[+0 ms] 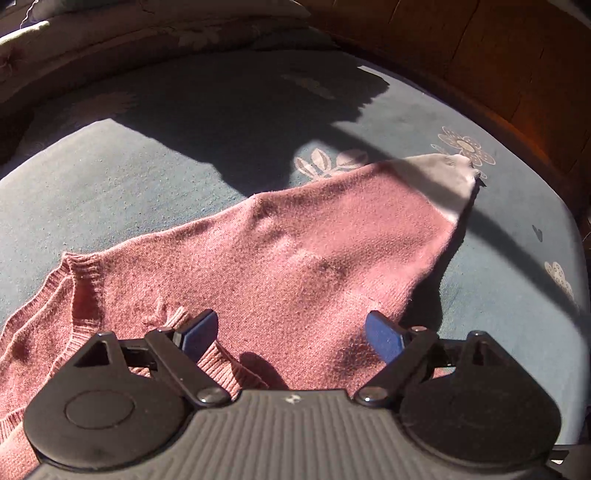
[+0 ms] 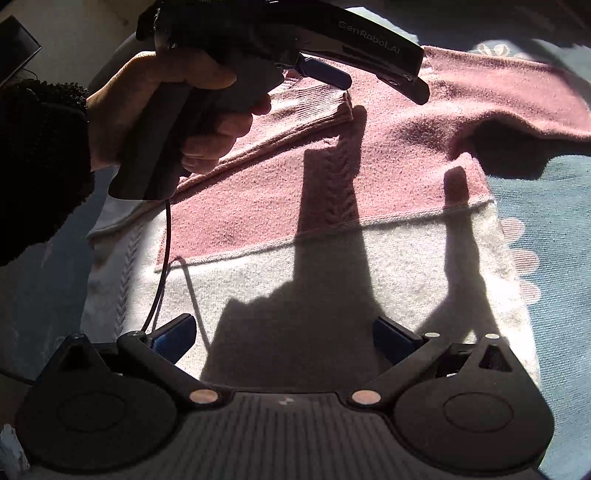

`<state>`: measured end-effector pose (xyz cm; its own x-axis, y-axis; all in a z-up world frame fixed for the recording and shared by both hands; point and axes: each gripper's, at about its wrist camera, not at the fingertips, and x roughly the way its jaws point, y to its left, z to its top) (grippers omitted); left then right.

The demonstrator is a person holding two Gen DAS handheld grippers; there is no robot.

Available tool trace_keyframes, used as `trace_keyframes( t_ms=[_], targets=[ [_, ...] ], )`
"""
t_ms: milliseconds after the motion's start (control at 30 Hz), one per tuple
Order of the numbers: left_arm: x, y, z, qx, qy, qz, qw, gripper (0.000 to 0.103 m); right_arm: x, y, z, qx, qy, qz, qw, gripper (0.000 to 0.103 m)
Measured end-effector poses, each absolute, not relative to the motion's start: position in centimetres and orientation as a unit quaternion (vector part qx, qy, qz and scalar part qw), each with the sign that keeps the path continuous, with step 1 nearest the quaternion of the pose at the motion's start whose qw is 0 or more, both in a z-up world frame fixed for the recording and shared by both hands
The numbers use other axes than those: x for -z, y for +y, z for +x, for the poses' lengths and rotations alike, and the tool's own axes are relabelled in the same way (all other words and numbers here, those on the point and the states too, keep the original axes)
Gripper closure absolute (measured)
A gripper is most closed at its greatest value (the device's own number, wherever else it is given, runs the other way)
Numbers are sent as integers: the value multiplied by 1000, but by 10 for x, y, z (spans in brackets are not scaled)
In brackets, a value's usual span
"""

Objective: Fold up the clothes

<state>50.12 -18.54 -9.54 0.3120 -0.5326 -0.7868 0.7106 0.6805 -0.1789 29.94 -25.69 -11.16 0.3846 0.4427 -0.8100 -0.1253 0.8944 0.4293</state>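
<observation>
A pink knitted sweater [image 1: 280, 266] with a white lower part [image 2: 332, 280] lies flat on a blue flowered bedspread [image 1: 110, 184]. One sleeve stretches away to the right and ends in a white cuff [image 1: 450, 177]. The other sleeve is folded across the chest, its ribbed cuff [image 2: 341, 110] near the middle. My left gripper [image 1: 291, 332] hovers open over the pink shoulder area with nothing pinched; in the right wrist view a hand [image 2: 155, 107] holds it by the handle. My right gripper [image 2: 284, 334] stands open above the white hem, and its shadow falls on the sweater.
A wooden panel [image 1: 517, 74] runs along the far right of the bed. Pale bedding [image 1: 110, 33] is piled at the back left. A thin black cable [image 2: 166, 258] hangs from the left gripper down over the sweater. A dark sleeve [image 2: 37, 166] fills the left edge.
</observation>
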Motion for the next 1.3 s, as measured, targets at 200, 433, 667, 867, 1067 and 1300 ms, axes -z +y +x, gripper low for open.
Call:
trace_keyframes(
  t_ms=[200, 433, 667, 867, 1067, 1300],
  targets=[
    [107, -177, 509, 357, 464, 104, 804, 16, 115, -255, 293, -171, 514, 150, 827, 0],
    [76, -184, 505, 364, 428, 96, 822, 16, 116, -247, 285, -170, 499, 116, 842, 0],
    [8, -115, 462, 315, 424, 130, 839, 16, 110, -231, 297, -200, 539, 30, 817, 0],
    [20, -31, 405, 240, 498, 113, 826, 16, 97, -228, 296, -182, 540, 51, 820, 0],
    [77, 5, 353, 232, 527, 24, 817, 16, 94, -199, 300, -178, 528, 16, 830, 0],
    [101, 51, 341, 191, 516, -72, 832, 16, 93, -178, 294, -176, 534, -40, 826, 0]
  ],
)
